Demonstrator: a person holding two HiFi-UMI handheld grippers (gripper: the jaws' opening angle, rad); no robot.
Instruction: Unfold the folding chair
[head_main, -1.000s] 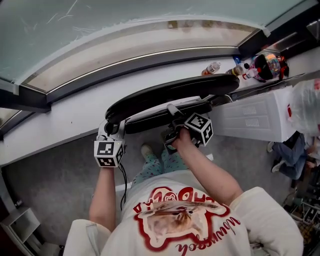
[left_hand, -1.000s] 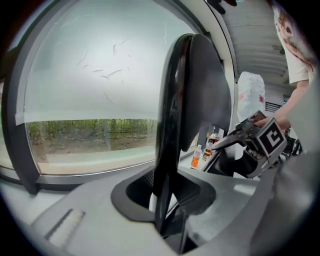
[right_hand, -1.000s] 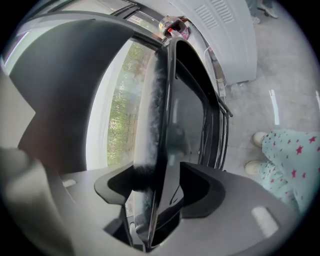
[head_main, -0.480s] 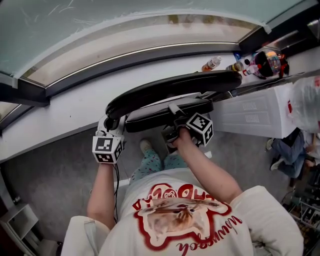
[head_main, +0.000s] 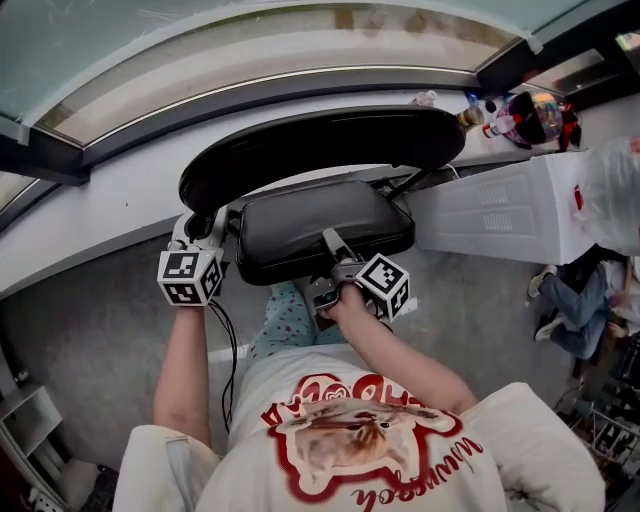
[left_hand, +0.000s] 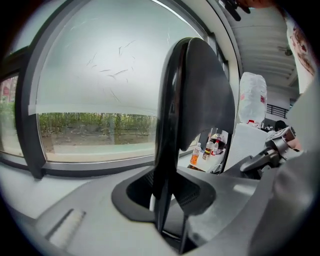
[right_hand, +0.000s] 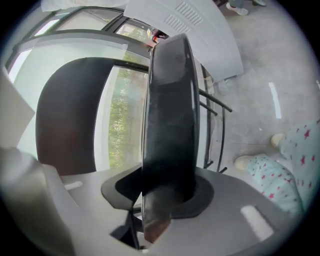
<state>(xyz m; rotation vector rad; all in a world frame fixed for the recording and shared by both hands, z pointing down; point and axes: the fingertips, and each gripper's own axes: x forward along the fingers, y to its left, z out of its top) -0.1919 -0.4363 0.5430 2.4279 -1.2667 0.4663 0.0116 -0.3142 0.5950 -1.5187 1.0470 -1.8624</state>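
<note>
The folding chair stands by the curved window. Its black backrest is upright and its black padded seat is swung out towards me. My left gripper is shut on the backrest's left edge, which runs down into the jaws. My right gripper holds the seat's front edge. The seat fills the gap between its jaws, which have just been closing on it. The chair's thin black legs show beyond the seat.
A white cabinet stands right of the chair, with bottles and a colourful bag on the ledge behind. Another person sits at the far right. My legs are under the seat. Grey floor lies at the left.
The seat has swung down and out from the backrest towards me, and my right gripper came back with it. The left gripper shifted a little left with the backrest.
</note>
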